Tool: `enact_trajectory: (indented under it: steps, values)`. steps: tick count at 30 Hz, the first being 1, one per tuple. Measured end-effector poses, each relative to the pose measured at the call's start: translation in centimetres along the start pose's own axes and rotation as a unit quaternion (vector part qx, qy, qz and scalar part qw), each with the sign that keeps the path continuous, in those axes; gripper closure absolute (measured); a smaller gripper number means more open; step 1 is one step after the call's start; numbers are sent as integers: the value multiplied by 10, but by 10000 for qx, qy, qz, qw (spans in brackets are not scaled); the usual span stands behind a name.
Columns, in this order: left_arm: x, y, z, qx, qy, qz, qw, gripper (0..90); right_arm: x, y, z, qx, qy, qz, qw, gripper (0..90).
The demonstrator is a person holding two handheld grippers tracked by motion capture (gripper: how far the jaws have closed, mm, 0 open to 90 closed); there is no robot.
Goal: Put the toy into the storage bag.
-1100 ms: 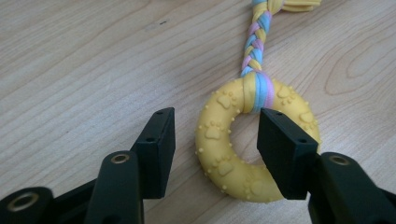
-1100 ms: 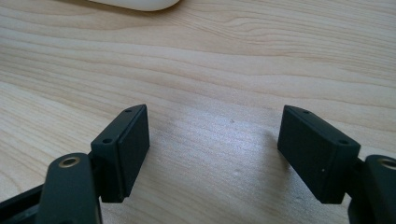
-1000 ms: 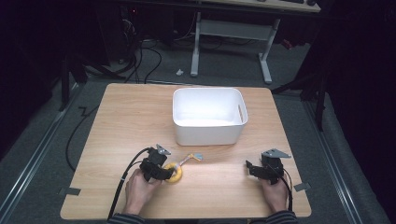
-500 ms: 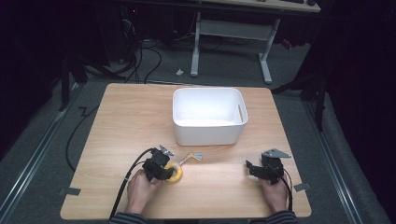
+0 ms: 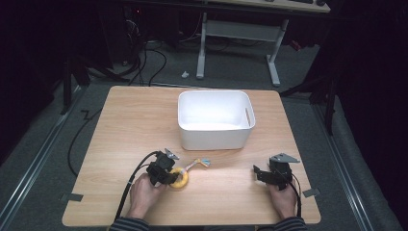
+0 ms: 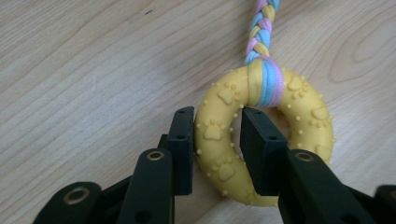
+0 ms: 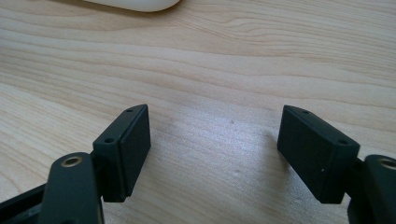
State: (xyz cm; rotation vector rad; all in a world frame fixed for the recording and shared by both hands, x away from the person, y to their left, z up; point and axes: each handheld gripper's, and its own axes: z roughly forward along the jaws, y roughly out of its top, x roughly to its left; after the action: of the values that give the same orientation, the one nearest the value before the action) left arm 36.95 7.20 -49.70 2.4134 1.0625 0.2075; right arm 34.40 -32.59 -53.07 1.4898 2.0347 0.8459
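Observation:
A yellow rubber ring (image 6: 217,140) with paw prints lies on the wooden table (image 5: 120,125), with a braided pastel rope (image 6: 261,28) tied to it. My left gripper (image 6: 217,116) is shut on the ring's near side, one jaw outside it and one in its hole. Its jaws have just been closing onto the ring. From above, the left gripper (image 5: 174,177) sits at the front left with the ring (image 5: 183,179) and rope (image 5: 198,163) beside it. My right gripper (image 5: 256,173) rests at the front right, and its view shows the right gripper (image 7: 215,126) open over bare wood.
A white plastic bin (image 5: 214,137) stands at the table's middle, beyond both grippers, and its lower edge (image 7: 135,3) shows at the top of the right gripper view. Cables and a desk frame (image 5: 240,33) lie on the floor behind the table.

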Motion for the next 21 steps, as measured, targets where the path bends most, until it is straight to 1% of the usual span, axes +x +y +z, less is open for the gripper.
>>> enact_trajectory:
  steps: [1,3,4,10,12,15,16,18,19,20,21]
  values:
    - [-1,1,0,15,31,45,10000,662,0,0,0,3,-5,7,10000,258]
    - [-1,1,-2,20,-20,84,10000,664,1,0,0,8,4,15,10000,257]
    - [-1,1,-3,-36,-51,71,10000,677,1,0,0,8,1,16,10000,257]
    - [-1,7,-10,-70,-71,55,9999,682,1,0,0,1,-37,38,10000,262]
    - [0,8,-13,-133,-91,42,9999,683,1,0,0,0,-37,35,10000,262]
    - [0,7,-19,-288,-183,14,9994,683,1,0,0,-1,-34,32,10000,261]
    - [0,8,-19,-270,-206,59,9994,683,1,0,0,2,-38,50,10000,261]
    - [-3,9,-19,-114,-84,218,9997,684,1,0,0,1,-37,58,10000,261]
    - [-5,11,-19,-40,-62,274,9996,684,1,0,0,0,-39,55,10000,261]
    - [-6,12,-21,-30,-67,307,9995,684,1,0,0,0,-40,55,10000,261]
    - [-7,13,-24,-108,-103,304,9994,684,1,0,0,0,-41,55,10000,261]
